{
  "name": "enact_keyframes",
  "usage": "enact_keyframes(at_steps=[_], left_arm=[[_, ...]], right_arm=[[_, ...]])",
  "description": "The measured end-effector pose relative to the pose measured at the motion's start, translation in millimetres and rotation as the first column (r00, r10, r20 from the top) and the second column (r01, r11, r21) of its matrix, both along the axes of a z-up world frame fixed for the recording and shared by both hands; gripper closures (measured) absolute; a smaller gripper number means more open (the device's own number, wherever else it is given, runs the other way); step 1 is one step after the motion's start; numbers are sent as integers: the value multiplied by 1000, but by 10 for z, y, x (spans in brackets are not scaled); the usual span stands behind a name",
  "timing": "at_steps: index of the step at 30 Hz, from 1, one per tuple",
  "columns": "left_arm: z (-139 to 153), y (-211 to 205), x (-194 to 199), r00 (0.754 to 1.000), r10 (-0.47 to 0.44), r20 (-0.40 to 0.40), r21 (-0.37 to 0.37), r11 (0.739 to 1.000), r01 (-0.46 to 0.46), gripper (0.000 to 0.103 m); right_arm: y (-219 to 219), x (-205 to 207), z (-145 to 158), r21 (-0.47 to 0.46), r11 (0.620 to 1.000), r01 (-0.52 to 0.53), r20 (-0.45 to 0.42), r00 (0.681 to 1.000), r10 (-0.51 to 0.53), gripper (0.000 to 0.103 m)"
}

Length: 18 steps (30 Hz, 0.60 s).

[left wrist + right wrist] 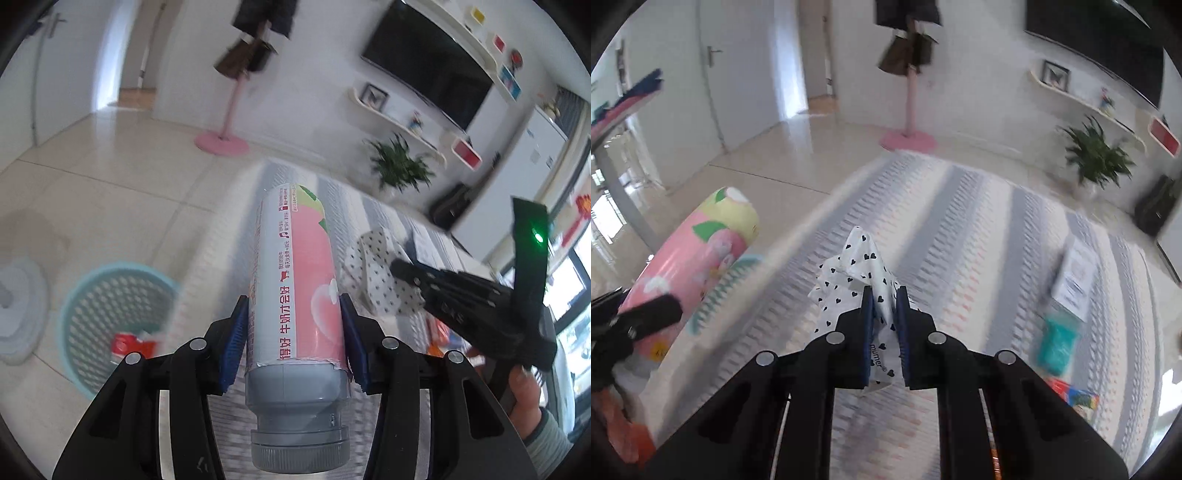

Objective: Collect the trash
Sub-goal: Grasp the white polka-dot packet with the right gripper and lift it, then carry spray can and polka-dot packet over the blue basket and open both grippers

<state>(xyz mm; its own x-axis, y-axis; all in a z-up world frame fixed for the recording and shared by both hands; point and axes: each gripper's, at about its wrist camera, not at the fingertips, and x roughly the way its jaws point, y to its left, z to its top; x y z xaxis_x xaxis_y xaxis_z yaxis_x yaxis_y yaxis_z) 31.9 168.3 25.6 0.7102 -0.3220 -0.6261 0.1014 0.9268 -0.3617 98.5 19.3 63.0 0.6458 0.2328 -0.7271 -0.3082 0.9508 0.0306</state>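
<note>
My left gripper (291, 306) is shut on a pink-labelled bottle (295, 280) with a grey cap, held lengthwise above the striped rug (229, 229). The bottle also shows in the right wrist view (698, 251) at the left. My right gripper (884, 299) is shut on a white wrapper with black hearts (857, 273). In the left wrist view that wrapper (373, 269) hangs from the right gripper (402, 269) to the right of the bottle. A light blue mesh bin (110, 317) stands on the tile floor at the lower left with a red item (133, 345) inside.
On the rug in the right wrist view lie a white paper (1075, 273), a teal packet (1058, 343) and a colourful wrapper (1075, 397). A pink coat stand (221, 142), a potted plant (399, 162), a TV wall and a white floor-fan base (18, 306) surround the rug.
</note>
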Motion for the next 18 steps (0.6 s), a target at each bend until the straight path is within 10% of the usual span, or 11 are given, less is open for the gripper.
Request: enact_keyframes(at_steps=[18], left_arm=[[-452, 1748, 136, 966, 244, -89, 31, 970, -242, 57]], right_arm=[[2181, 72, -230, -7, 968, -251, -59, 967, 250, 93]])
